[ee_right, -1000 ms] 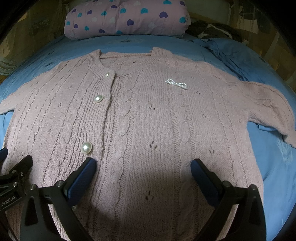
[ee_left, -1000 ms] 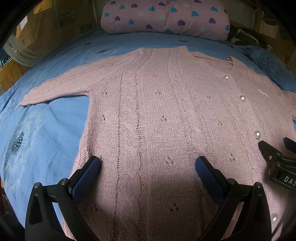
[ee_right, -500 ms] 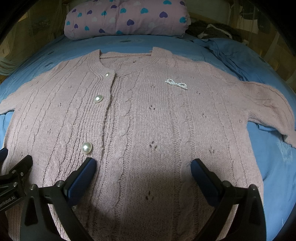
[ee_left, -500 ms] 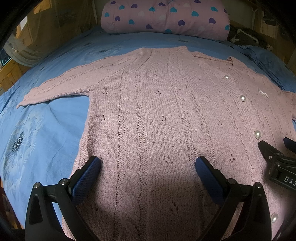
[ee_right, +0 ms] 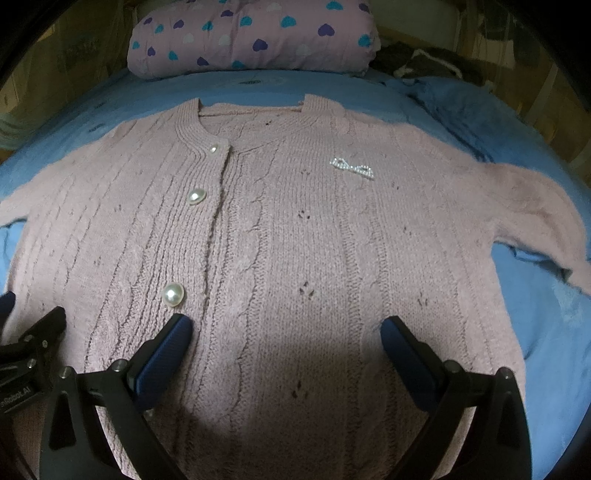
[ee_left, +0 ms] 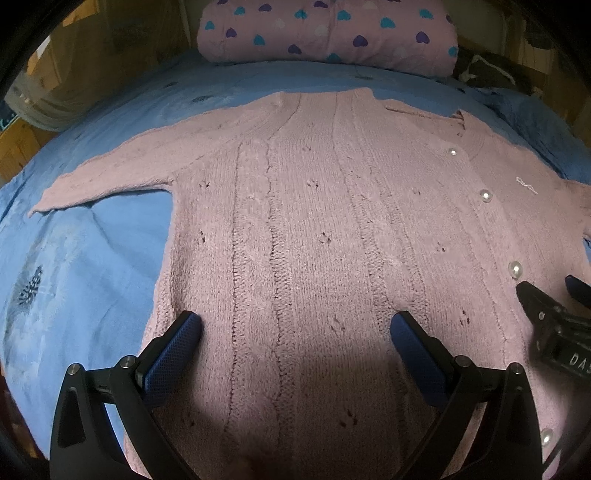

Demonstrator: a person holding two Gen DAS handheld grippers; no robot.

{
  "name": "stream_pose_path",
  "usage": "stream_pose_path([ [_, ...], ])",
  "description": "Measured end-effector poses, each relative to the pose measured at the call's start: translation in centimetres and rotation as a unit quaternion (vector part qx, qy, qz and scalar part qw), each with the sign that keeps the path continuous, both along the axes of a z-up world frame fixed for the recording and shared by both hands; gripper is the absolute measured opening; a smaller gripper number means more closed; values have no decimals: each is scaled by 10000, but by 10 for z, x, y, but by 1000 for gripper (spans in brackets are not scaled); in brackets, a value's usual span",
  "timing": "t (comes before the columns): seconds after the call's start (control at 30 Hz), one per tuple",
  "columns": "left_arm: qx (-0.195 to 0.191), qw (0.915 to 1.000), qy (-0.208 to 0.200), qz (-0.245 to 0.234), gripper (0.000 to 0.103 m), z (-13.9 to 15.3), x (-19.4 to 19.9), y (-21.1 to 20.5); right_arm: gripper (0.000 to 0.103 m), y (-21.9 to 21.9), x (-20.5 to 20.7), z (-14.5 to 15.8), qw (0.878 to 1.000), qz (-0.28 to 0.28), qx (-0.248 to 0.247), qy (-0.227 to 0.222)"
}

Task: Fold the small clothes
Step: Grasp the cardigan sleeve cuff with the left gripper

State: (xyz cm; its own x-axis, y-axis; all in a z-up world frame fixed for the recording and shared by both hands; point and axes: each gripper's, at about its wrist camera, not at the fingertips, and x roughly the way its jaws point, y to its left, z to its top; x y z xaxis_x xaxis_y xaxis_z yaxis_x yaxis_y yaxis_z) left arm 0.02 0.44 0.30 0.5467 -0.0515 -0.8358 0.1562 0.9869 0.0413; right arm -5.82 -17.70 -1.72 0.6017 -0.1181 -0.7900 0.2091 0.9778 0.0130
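A pink cable-knit cardigan (ee_left: 303, 229) (ee_right: 288, 236) lies flat, front up, on a blue bed sheet (ee_left: 92, 266), sleeves spread to both sides. It has pearl buttons (ee_right: 173, 294) down the front and a small beaded bow (ee_right: 352, 168) on the chest. My left gripper (ee_left: 295, 328) hovers open over the cardigan's lower left half, with nothing between its blue pads. Over the lower right half my right gripper (ee_right: 286, 332) also stands open and holds nothing. Each gripper shows at the edge of the other's view.
A lilac pillow with coloured hearts (ee_left: 325, 33) (ee_right: 251, 37) lies at the head of the bed. Dark clothing (ee_right: 424, 61) is piled beside it on the right. Blue sheet (ee_right: 546, 295) shows on both sides of the cardigan.
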Motion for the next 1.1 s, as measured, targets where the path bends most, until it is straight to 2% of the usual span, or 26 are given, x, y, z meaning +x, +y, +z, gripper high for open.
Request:
stream_pose_path([
  [0.13, -20, 9969, 506, -597, 88, 8, 22, 12, 103, 10, 10, 3, 9994, -235, -237, 114],
  [0.2, -62, 9962, 618, -603, 84, 17, 42, 33, 103, 16, 13, 3, 9991, -223, -351, 108],
  [0.3, 268, 9990, 309, 174, 83, 39, 80, 87, 103, 15, 13, 3, 9993, -206, -293, 64],
  [0.33, 227, 9986, 190, 434, 82, 48, 97, 113, 103, 14, 12, 2, 9995, -212, -240, 33],
  [0.4, -152, 9973, 28, 713, 81, 61, 122, 159, 103, 13, 9, 1, 9995, -218, -203, -57],
  [0.43, -475, 9942, -87, 963, 81, 67, 137, 196, 103, 13, 8, 1, 9995, -215, -207, -69],
  [0.47, -603, 9918, -143, 1117, 79, 68, 144, 215, 103, 13, 9, 0, 9996, -214, -189, -82],
  [0.53, -901, 9793, -353, 1776, 77, 69, 161, 279, 103, 12, 8, 0, 9996, -214, -168, -109],
  [0.57, -963, 9750, -355, 1972, 76, 66, 163, 297, 103, 12, 8, 0, 9995, -214, -181, -113],
  [0.63, -1317, 9596, -288, 2471, 73, 58, 169, 349, 103, 12, 9, -1, 9995, -223, -204, -136],
  [0.67, -1459, 9538, -319, 2606, 73, 56, 169, 361, 103, 13, 10, -2, 9994, -229, -226, -146],
  [0.7, -1692, 9443, -354, 2801, 73, 53, 168, 378, 103, 15, 9, -2, 9993, -227, -254, -139],
  [0.73, -2018, 9298, -360, 3058, 73, 49, 169, 399, 103, 15, 10, -3, 9993, -225, -279, -129],
  [0.8, -2279, 9155, -354, 3297, 73, 41, 176, 420, 103, 15, 11, -3, 9993, -211, -279, -128],
  [0.83, -2293, 9094, -367, 3451, 73, 37, 178, 430, 103, 14, 11, -2, 9994, -211, -252, -141],
  [0.93, -2077, 9057, -375, 3675, 73, 23, 187, 443, 103, 15, 11, -3, 9993, -216, -253, -149],
  [1.0, -2063, 9033, -447, 3735, 73, 18, 188, 454, 103, 15, 12, -3, 9993, -218, -262, -146],
  [1.07, -2135, 8998, -338, 3791, 72, 9, 199, 463, 103, 16, 12, -3, 9993, -217, -266, -145],
  [1.1, -2121, 9007, -331, 3777, 72, 8, 202, 463, 103, 16, 12, -3, 9993, -217, -270, -144],
])
